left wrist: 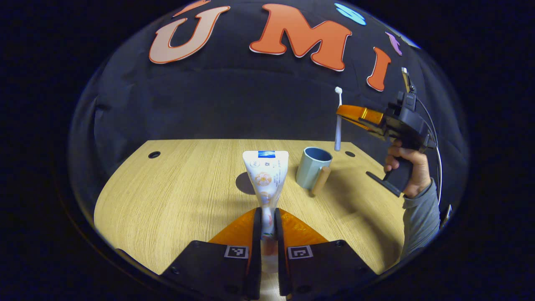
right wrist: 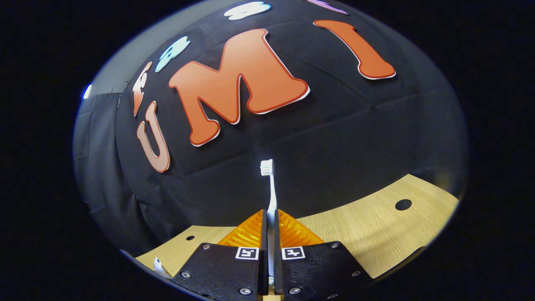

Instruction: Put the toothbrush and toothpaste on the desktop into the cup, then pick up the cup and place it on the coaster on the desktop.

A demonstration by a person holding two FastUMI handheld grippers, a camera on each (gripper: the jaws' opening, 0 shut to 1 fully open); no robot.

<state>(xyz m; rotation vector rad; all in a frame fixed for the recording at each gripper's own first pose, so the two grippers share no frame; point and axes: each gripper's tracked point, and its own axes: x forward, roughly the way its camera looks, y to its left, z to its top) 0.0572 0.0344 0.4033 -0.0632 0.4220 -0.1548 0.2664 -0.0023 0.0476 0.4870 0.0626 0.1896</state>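
Both items are lifted, neither in the pale blue-grey wooden-handled cup (left wrist: 312, 167) yet — left gripper (left wrist: 267, 221) pinching the white printed toothpaste tube (left wrist: 266, 179), right gripper (right wrist: 271, 234) pinching the white toothbrush (right wrist: 271, 192); coaster placement is waiting.

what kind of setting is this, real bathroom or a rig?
Likely a staged recording booth, not a bathroom: black cloth wall behind a bare wooden desktop with drilled holes, and just a cup, toothpaste and toothbrush as props.
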